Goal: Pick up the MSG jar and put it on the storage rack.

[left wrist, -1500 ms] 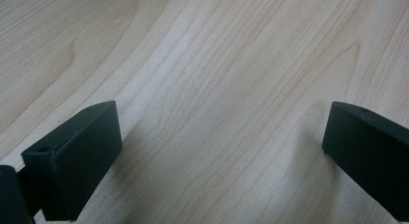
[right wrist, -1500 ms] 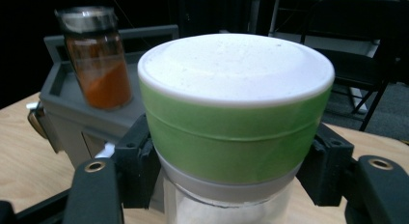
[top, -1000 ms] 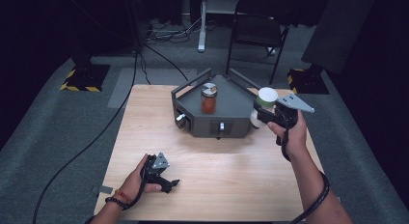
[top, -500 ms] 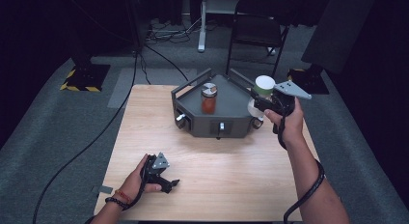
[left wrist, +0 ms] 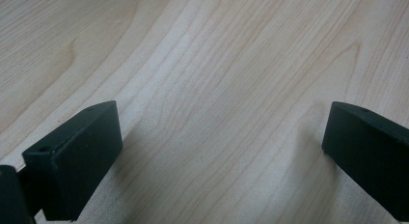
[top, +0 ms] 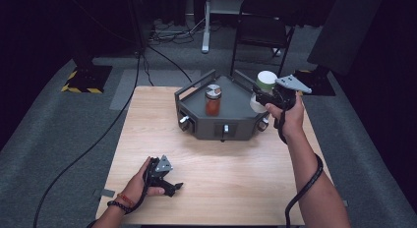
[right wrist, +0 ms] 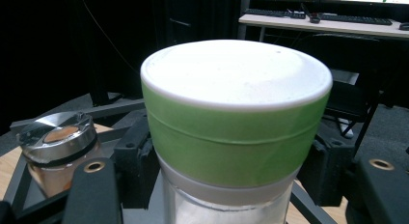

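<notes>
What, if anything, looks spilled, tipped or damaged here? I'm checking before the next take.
Nothing stands out. The red-filled jar stands upright on the grey tray. The right gripper holds the green-lidded jar upright at the tray's right edge. The left gripper rests open on bare table.

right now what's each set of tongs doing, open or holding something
Left tongs: open, holding nothing, low over the wooden table.
Right tongs: shut on the green-lidded jar, held at the grey tray's right side.
</notes>
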Action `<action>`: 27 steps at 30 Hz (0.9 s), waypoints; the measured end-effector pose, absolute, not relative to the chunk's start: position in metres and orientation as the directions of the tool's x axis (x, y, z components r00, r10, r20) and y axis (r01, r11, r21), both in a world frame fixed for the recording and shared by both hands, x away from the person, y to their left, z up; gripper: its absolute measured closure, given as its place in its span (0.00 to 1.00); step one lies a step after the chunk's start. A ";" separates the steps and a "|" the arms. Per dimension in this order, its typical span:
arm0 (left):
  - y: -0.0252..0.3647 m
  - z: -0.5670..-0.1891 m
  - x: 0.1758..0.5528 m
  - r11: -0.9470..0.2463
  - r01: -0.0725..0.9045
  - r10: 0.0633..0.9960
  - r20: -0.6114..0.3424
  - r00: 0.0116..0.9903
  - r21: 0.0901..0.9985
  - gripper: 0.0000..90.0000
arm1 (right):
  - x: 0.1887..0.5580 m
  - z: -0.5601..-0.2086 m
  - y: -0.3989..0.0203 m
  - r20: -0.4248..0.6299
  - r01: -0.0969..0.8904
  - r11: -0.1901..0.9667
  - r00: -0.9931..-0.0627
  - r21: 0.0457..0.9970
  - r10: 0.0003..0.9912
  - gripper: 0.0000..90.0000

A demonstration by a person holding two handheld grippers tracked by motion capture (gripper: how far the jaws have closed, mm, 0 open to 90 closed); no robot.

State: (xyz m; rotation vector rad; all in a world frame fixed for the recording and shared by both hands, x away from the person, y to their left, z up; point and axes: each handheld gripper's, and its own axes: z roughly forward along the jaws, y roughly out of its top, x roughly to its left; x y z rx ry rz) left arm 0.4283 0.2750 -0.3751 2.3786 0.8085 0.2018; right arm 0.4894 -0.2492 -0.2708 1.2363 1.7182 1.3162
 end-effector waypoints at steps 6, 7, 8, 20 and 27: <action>0.275 -0.375 0.428 -0.627 0.502 0.596 -0.049 0.802 0.596 0.00 | 0.498 -0.276 -0.241 0.042 0.292 0.067 -0.353 0.954 0.935 0.37; 0.275 -0.375 0.428 -0.627 0.502 0.596 -0.049 0.802 0.596 0.00 | 0.500 -0.277 -0.239 0.044 0.295 0.066 -0.351 0.953 0.935 0.37; 0.275 -0.375 0.428 -0.627 0.501 0.595 -0.048 0.802 0.597 0.00 | 0.502 -0.279 -0.238 0.044 0.296 0.066 -0.350 0.953 0.936 0.37; 0.275 -0.375 0.428 -0.627 0.501 0.595 -0.048 0.802 0.596 0.00 | 0.517 -0.298 -0.225 0.053 0.317 0.066 -0.354 0.946 0.934 0.37; 0.275 -0.375 0.428 -0.627 0.501 0.595 -0.048 0.802 0.597 0.00 | 0.522 -0.308 -0.221 0.060 0.327 0.065 -0.358 0.943 0.932 0.37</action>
